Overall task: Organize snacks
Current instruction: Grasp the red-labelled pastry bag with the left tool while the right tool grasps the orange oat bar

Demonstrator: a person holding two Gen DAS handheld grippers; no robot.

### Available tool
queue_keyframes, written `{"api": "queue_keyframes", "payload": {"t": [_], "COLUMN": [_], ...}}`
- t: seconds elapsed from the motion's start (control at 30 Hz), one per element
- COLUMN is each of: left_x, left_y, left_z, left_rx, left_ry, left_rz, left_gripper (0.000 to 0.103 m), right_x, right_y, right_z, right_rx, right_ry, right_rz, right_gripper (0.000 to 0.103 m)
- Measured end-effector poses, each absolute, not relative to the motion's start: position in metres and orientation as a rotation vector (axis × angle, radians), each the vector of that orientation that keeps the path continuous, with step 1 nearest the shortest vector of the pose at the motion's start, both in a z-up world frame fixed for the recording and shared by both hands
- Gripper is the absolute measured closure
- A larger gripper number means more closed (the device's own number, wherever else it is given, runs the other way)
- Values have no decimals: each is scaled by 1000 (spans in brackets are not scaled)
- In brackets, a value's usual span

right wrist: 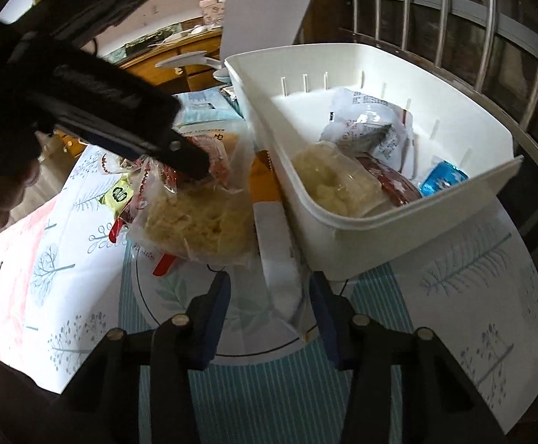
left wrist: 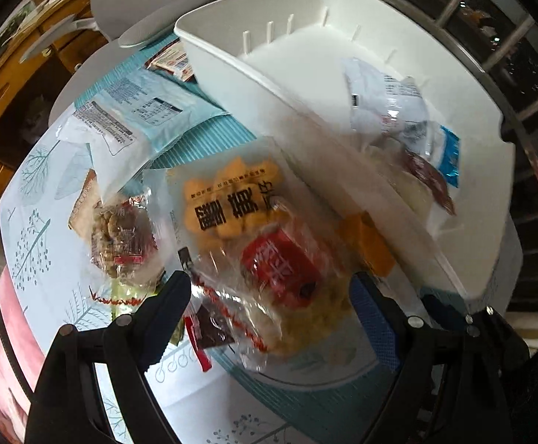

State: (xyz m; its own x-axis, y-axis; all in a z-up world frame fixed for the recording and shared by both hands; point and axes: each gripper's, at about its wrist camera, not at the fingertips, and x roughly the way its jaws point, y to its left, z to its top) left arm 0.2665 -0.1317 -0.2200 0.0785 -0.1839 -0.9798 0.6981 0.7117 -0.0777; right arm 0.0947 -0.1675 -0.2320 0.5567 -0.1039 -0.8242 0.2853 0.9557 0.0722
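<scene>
My left gripper (left wrist: 269, 288) stands open, pointing down over a pile of snacks. A clear pack with a red label (left wrist: 276, 266) lies between its fingers, and I see no pad pressing on it. Beside it are an orange cracker pack (left wrist: 228, 199) and a nut pack (left wrist: 121, 236). In the right wrist view one left finger (right wrist: 191, 161) touches the top of this clear bag of pale pieces (right wrist: 202, 222). My right gripper (right wrist: 269, 281) is open low over the table, with a white packet (right wrist: 274, 244) between its fingers but apart from them. The white bin (left wrist: 224, 74) (right wrist: 342, 251) holds several packs.
Light blue packs (left wrist: 146, 107) lie at the far side of the tree-print tablecloth (right wrist: 472, 277). A grey chair (right wrist: 269, 11) and a wooden desk (left wrist: 10, 74) stand behind the table. Window bars (right wrist: 453, 18) run behind the bin. Pink cloth (right wrist: 10, 259) hangs at the left edge.
</scene>
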Motion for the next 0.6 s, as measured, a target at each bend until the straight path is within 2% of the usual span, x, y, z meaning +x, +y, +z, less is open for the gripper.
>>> {"api": "queue_keyframes", "payload": {"t": [0.17,0.33,0.47,0.6], "left_x": [273,277,278,274], "left_y": [-141,-141,-139,-140], "left_z": [-231,-235,-237,-236], "left_rx": [459,409,380,393], "left_ry": [1373,1388,1389,1378], "left_rz": [-659,-630,-615,-627], "left_gripper": [16,16,17,25], "right_x": [98,101,103,105], "right_y": [-173,-181,-184,-188], "right_z": [-237,-242,-246,-249], "right_rx": [189,198,197,213], "right_ry": [968,989,1001,1011], "right_rz": [-208,-191,-175,-175], "right_gripper": [61,70,74,81]}}
